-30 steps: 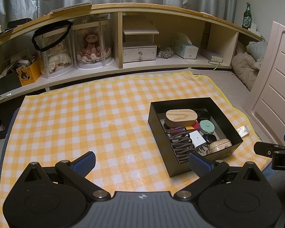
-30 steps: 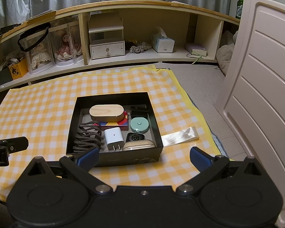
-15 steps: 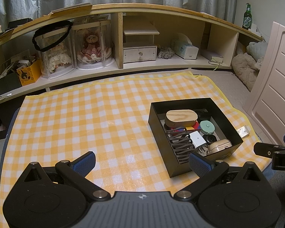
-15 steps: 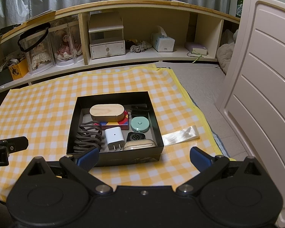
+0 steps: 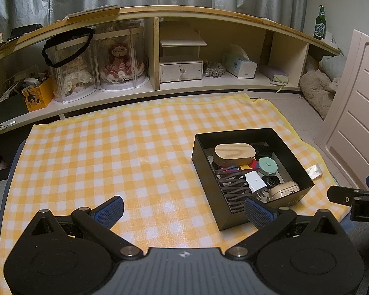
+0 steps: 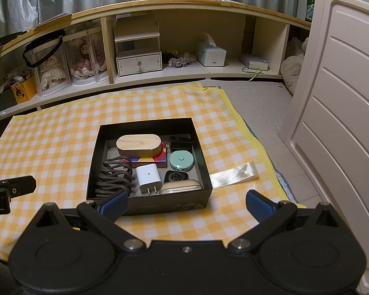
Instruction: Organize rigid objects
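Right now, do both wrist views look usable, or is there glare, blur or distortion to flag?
Left wrist view: sharp, but fisheye bends the shelf into an arc; soft glare patches on the checked cloth. Right wrist view: equally sharp, dim warm light, bright glare on the clear plastic strip beside the black box; corners vignetted.

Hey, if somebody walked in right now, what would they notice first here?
Probably the black box on the yellow checked cloth, packed with small items, an oval wooden case at its far side and a white charger plug nearer. Both grippers, left and right, are open and hold nothing.
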The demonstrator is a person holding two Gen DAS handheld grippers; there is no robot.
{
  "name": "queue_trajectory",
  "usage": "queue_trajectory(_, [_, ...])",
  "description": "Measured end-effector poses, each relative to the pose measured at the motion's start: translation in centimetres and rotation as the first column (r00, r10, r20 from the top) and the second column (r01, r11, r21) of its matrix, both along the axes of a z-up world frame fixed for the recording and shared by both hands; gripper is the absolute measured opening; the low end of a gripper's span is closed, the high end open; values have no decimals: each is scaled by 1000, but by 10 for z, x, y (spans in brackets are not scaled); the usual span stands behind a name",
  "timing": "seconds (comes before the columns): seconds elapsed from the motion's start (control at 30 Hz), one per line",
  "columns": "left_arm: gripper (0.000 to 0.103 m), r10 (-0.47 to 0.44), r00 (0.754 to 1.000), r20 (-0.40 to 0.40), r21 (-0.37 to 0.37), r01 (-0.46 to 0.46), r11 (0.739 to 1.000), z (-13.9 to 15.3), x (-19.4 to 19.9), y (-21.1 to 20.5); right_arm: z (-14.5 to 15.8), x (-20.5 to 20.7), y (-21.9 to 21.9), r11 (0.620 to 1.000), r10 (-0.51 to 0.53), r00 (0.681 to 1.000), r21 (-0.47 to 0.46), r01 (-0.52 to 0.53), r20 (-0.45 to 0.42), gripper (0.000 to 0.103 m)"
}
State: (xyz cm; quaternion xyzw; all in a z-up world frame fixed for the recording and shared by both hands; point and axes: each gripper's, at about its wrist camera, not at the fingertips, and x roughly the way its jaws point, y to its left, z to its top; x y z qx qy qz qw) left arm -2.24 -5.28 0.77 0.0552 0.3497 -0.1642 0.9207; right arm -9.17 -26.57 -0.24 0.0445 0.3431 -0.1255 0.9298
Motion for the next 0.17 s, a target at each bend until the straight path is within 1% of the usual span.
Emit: queue_trajectory(0.17, [103,0,1000,1,0,0,1000,0,0,0,0,0,0,1000,0,1000,1,0,0,103])
